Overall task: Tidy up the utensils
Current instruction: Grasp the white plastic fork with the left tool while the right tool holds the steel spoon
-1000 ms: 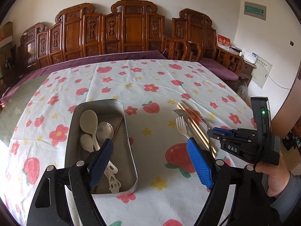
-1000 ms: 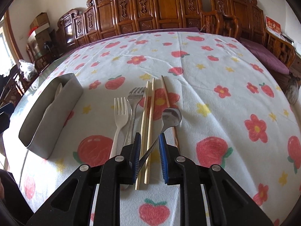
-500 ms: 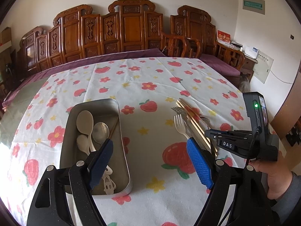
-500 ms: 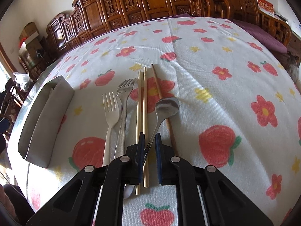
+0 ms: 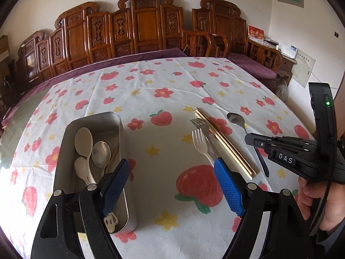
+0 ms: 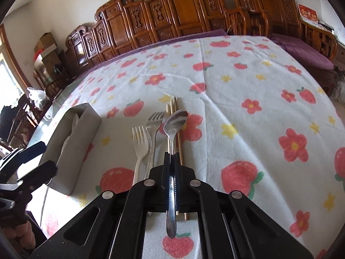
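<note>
My right gripper (image 6: 171, 157) is shut on the handle of a metal spoon (image 6: 175, 120) and holds it lifted above the table; both show in the left wrist view, the gripper (image 5: 251, 139) and the spoon (image 5: 236, 118). A white plastic fork (image 6: 139, 140), a metal fork (image 6: 153, 125) and wooden chopsticks (image 6: 180, 149) lie on the cloth under it. A metal tray (image 5: 69, 138) at the left holds white and metal spoons (image 5: 101, 153). My left gripper (image 5: 172, 185) is open and empty, beside the tray's near end.
The table has a white cloth with strawberries and flowers (image 5: 151, 82). Carved wooden chairs (image 5: 138, 28) line its far side. The forks (image 5: 200, 142) and chopsticks (image 5: 224, 142) lie right of centre. The tray's wall (image 6: 71, 146) stands left of the utensils.
My right gripper closed fully on the metal spoon's handle and lifted it off the cloth. The left gripper stayed open near the tray.
</note>
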`<state>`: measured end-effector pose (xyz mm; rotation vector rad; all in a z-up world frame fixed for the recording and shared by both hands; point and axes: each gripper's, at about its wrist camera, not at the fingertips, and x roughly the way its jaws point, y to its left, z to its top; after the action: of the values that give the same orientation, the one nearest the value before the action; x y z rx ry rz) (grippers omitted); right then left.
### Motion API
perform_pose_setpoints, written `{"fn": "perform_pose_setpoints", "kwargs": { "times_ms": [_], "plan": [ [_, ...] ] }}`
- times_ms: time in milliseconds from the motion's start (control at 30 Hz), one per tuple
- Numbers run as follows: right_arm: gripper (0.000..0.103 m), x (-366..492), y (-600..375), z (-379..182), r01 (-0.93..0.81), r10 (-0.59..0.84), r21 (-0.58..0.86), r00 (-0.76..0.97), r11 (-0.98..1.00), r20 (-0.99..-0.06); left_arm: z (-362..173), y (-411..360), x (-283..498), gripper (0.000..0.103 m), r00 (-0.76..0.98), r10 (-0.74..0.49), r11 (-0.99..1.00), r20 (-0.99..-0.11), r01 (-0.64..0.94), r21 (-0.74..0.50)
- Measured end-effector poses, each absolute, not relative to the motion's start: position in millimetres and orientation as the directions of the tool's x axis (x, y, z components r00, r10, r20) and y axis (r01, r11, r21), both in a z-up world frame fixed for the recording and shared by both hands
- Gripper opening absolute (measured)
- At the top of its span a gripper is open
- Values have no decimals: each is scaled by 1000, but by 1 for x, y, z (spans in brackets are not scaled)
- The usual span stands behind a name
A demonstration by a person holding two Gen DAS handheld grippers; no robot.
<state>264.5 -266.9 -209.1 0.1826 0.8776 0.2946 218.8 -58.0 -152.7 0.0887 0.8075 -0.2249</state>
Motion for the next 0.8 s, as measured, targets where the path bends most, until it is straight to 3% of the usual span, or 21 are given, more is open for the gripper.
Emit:
{"fn": "perform_pose_setpoints", "kwargs": {
  "times_ms": [333,700,800],
  "plan": [
    [4,264,-292,-203,-171,329,287,626,942,-707,-173,-99,240,76,636,-188,959,-749,284,0],
    [4,266,-293,-196,-183,352,309,639,933,-684,-212,-116,264,36,529,-191,955,-827,296,-32],
    [4,266,-292,-195,-190,359,313,640,931,-680,-217,-116,267,35,502,-204,955,-841,289,-59]
  ]
}}
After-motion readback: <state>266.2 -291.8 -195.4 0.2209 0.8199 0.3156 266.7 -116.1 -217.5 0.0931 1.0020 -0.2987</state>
